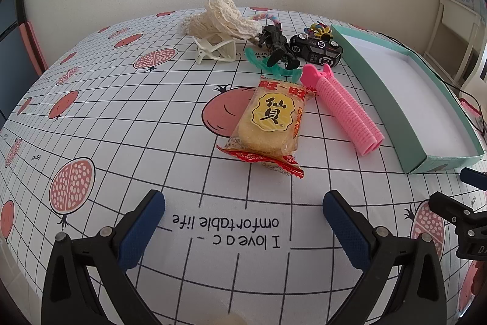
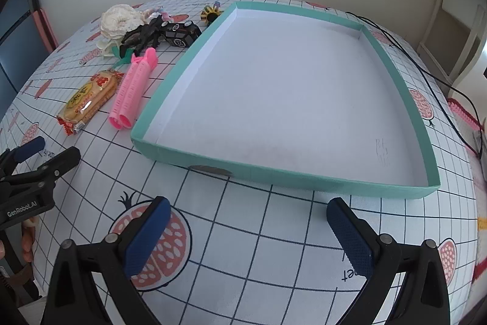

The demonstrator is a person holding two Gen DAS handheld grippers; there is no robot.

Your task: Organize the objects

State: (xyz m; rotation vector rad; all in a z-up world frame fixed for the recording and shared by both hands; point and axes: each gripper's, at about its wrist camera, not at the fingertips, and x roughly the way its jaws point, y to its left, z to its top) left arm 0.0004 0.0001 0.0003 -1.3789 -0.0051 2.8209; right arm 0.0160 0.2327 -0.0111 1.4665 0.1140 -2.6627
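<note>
Left gripper [image 1: 243, 212]: jaws spread wide, holding nothing; poised over the desk's near edge, above the printed words "I love a comfortable life"
Right gripper [image 2: 248, 217]: jaws likewise wide apart and empty; hovering over the cloth just short of the tray's near wall
Desk [image 1: 152, 142]: draped in a white grid-patterned cloth printed with pomegranates
Snack packet [image 1: 268, 124]: yellow rice-cracker pack with red crimped ends; lying flat nearest the left gripper, towards the middle of the desk
Pink hair rollers [image 1: 344, 108]: a clipped pair lying just beside the packet, between it and the tray
Tray [image 2: 194, 156]: shallow teal box with a white floor, nothing in it; occupying the desk's right side
Far cluster: green clip [image 1: 264, 67], dark toy figure [image 1: 278, 47] and black toy car [image 1: 316, 49] crowded together behind the packet; a yellow-and-black hair tie [image 2: 210, 13] near the tray's far-left corner
Far edge: cream plastic claw clip [image 1: 216, 51] touching a cream crocheted scrunchie [image 1: 222, 19]
</note>
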